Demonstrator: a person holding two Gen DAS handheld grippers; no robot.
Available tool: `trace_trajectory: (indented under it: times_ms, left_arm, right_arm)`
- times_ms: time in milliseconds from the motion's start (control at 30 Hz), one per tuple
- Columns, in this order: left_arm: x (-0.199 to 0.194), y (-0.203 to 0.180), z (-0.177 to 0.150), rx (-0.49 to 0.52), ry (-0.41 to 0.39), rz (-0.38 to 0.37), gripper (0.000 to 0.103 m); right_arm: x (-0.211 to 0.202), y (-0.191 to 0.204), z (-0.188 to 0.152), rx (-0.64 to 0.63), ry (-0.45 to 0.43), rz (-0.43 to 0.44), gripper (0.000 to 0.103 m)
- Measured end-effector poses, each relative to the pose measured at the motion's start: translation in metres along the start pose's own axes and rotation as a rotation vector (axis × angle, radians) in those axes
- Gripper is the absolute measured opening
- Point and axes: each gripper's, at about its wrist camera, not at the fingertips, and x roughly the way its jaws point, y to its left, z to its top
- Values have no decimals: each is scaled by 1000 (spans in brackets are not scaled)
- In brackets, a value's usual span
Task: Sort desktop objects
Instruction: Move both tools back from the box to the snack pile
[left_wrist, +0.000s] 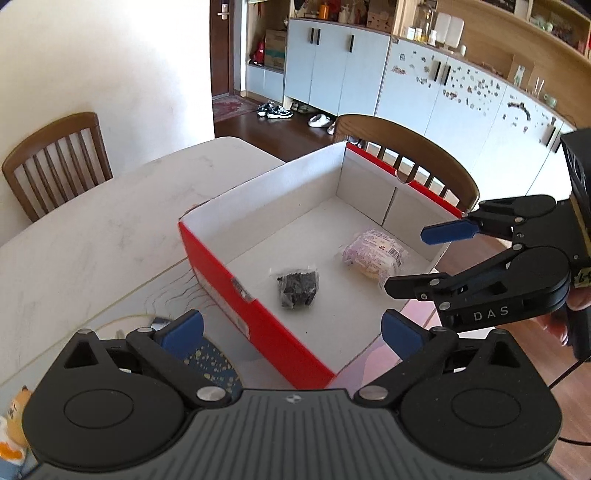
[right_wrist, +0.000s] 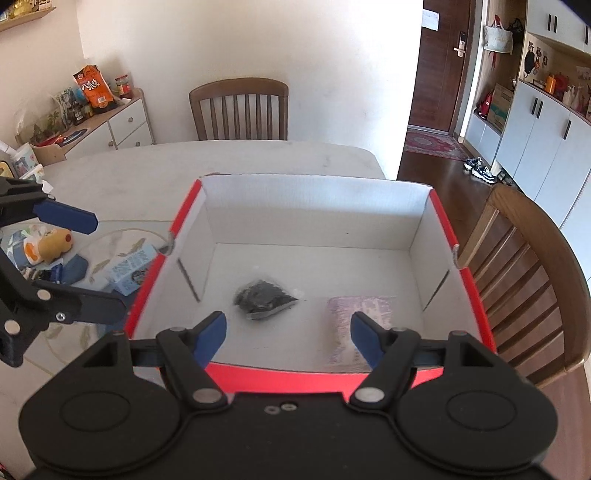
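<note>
Both grippers: left gripper (left_wrist: 291, 332) and right gripper (right_wrist: 288, 334) black w/ blue pads, silver pivot screws; right marked "DAS".

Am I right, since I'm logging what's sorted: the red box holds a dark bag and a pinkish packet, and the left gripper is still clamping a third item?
Not quite. The red box does hold the dark bag and the pinkish packet, but the left gripper holds nothing: the left wrist view shows its fingers wide apart and empty.
</note>
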Motion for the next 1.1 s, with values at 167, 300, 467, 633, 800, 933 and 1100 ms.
trace_trajectory:
  times_ms: [167, 300, 467, 633, 800, 933, 1100]
  left_arm:
    - [-15, 13, -12, -16, -22, 1, 103]
    - [-26, 24, -22, -40, -37, 26, 103]
    - [-42, 39, -41, -42, -66, 58, 103]
    - [-53, 62, -57, -111, -33, 76, 103]
    - [-66, 80, -76, -122, -78, 137, 103]
    - [-73, 96, -89, -174, -84, 130, 103]
    - [-81, 116, -109, -202, -86, 125, 103]
  right_arm:
    - [-6, 19, -1, 16, -12, 5, 74]
    - [-10, 39, -1, 21, -20, 16, 74]
    - [-11, 62, -2, 24, -21, 21, 74]
    - [-13, 86, -1, 36, -30, 25, 74]
    - [-12, 112, 0, 32, -39, 27, 74]
    - [-10, 134, 1, 17, -41, 34, 74]
    - [-3, 164, 1, -11, -32, 46, 74]
